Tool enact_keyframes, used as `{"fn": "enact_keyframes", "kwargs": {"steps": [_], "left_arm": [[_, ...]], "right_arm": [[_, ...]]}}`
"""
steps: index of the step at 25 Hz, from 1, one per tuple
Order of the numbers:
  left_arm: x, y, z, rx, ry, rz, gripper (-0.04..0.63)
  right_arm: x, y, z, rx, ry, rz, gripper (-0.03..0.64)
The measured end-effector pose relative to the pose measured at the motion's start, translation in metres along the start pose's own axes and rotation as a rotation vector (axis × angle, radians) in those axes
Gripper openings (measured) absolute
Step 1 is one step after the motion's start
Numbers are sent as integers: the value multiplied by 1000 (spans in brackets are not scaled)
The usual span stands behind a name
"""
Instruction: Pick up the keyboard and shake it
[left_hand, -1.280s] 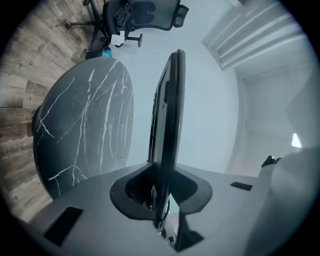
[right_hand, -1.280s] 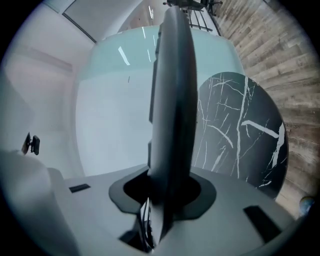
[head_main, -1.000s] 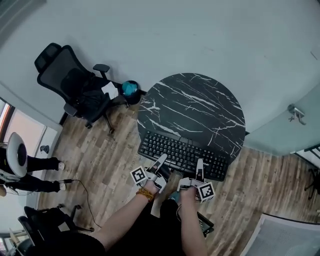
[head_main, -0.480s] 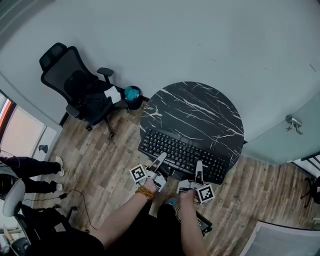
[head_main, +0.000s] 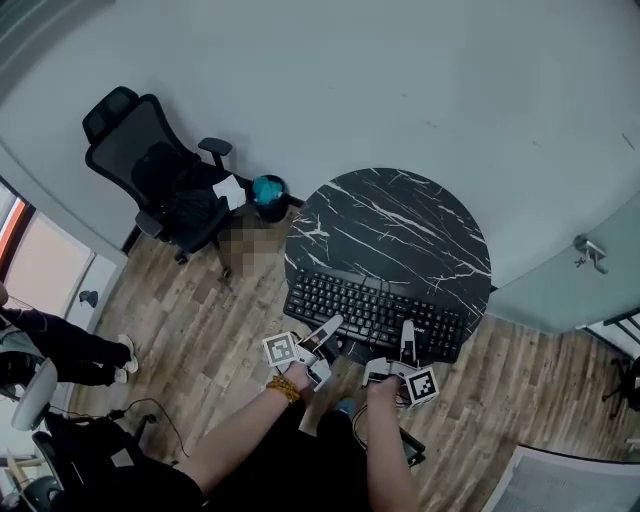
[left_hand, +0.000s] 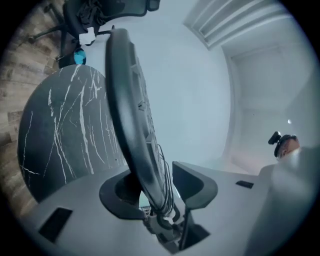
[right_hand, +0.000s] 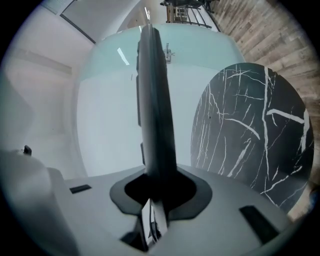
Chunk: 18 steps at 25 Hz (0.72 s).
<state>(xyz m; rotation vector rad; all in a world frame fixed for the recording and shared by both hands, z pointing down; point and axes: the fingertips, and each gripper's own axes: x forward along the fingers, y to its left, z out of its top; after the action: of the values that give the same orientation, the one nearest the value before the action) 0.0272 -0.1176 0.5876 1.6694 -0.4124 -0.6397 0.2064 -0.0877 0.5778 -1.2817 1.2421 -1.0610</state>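
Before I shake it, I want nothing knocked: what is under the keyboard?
The round black marble table, bare where it shows. The keyboard hides the strip of table directly beneath it, so anything lying there cannot be seen.

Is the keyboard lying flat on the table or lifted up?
Lifted up. In the right gripper view, wall shows between the keyboard and the table.

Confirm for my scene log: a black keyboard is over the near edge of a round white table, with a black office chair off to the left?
No: the head view shows the round table is black with white veins, not white. The black keyboard over its near edge and the office chair to the left are right.
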Motion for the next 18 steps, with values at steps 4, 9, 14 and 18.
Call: {"fn": "enact_keyframes", "kwargs": {"steps": [4,9,14,18], "left_arm": [[-14,-3,-25,24,167,35,167],[-45,-1,-54,206,455,48,169],[-39,-43,-44,560,499,31,86],[-10,-64,-8,999,369,164,46]], "right_arm": [[6,5,0,-40,25,-3,81],[5,-6,0,12,6,-47,81],[5,-8,5,-13,2,-45,83],[2,-7,8,6,-15,-35,84]]}}
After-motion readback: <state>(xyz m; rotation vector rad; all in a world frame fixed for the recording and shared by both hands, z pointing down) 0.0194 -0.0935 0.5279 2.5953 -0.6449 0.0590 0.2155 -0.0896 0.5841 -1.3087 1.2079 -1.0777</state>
